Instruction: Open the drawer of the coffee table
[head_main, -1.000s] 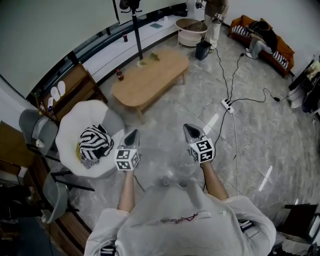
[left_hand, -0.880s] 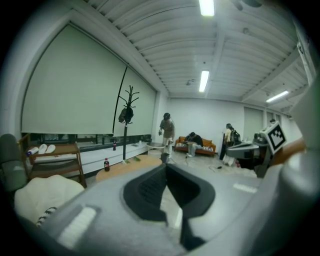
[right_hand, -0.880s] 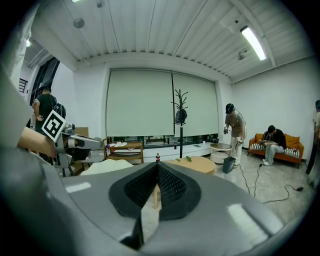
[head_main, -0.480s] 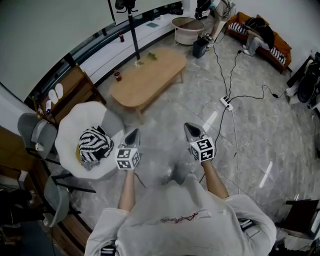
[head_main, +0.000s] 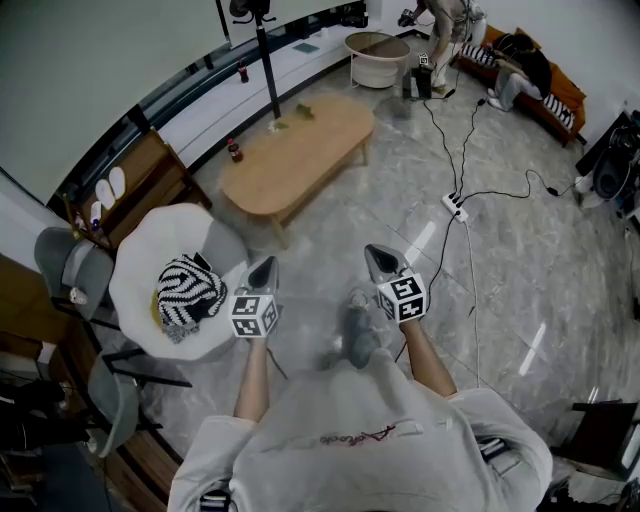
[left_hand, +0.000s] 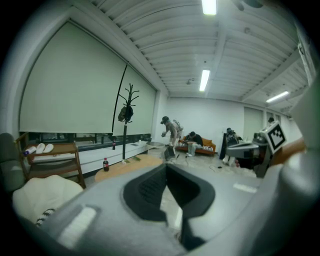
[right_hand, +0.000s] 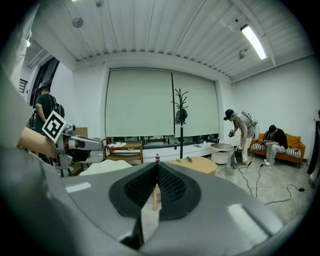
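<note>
Left gripper (head_main: 263, 270) and right gripper (head_main: 380, 262) side by side, jaws closed and empty, wooden coffee table (head_main: 298, 155) far ahead, white armchair (head_main: 150, 280) left

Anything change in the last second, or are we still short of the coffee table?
The wearer's shoe has swung forward; the person at the back has shifted right. The left hand-held gripper and right hand-held gripper stay shut, empty, and the coffee table is untouched.

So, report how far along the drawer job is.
Nothing is done yet: the coffee table stands well ahead of both grippers, untouched. In hand: nothing; the left gripper and right gripper are shut and empty. Left: reach the table, find its drawer, pull it open.
</note>
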